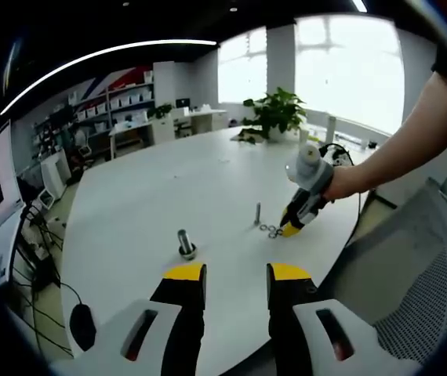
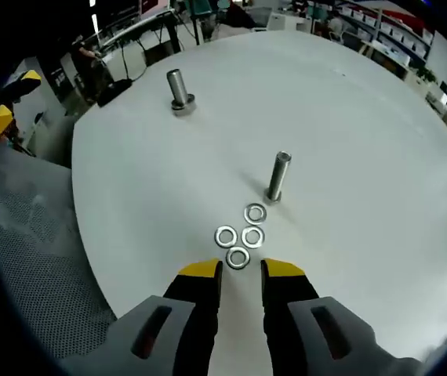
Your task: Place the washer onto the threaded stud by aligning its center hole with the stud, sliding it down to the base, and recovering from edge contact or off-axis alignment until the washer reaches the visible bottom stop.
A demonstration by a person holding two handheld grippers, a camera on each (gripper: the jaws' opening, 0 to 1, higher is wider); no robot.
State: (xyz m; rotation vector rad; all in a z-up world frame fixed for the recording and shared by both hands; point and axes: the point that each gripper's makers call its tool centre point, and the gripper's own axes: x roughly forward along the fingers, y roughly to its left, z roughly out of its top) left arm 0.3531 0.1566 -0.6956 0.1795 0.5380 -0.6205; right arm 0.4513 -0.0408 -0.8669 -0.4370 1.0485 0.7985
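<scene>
White and round, the desk (image 2: pixel 380 141) carries everything you need, and the step in hand looks like the pickup: no washer is on a stud yet. Nearest your right claw (image 2: pixel 241 270), whose jaws stand apart with nothing between them, lie four washers in a tight cluster; the closest washer (image 2: pixel 238 258) sits just ahead of the yellow tips, touching or nearly touching its neighbours. Just beyond the cluster stands a slim upright stud (image 2: pixel 277 177), bare along its length, and well past it, toward the desk's far edge, a stouter stud (image 2: pixel 178 90) on a wider base. From the left gripper view, your left claw (image 1: pixel 237 274) hangs at the desk's near edge, jaws apart and empty, with that stouter stud (image 1: pixel 186 243) just ahead of it and your right claw (image 1: pixel 290 229) down at the washers (image 1: pixel 271 230) further off. Next, I judge, you need to close on one washer by its rim without dragging the others, then lift it and bring its hole level over the slim stud's top before lowering.
</scene>
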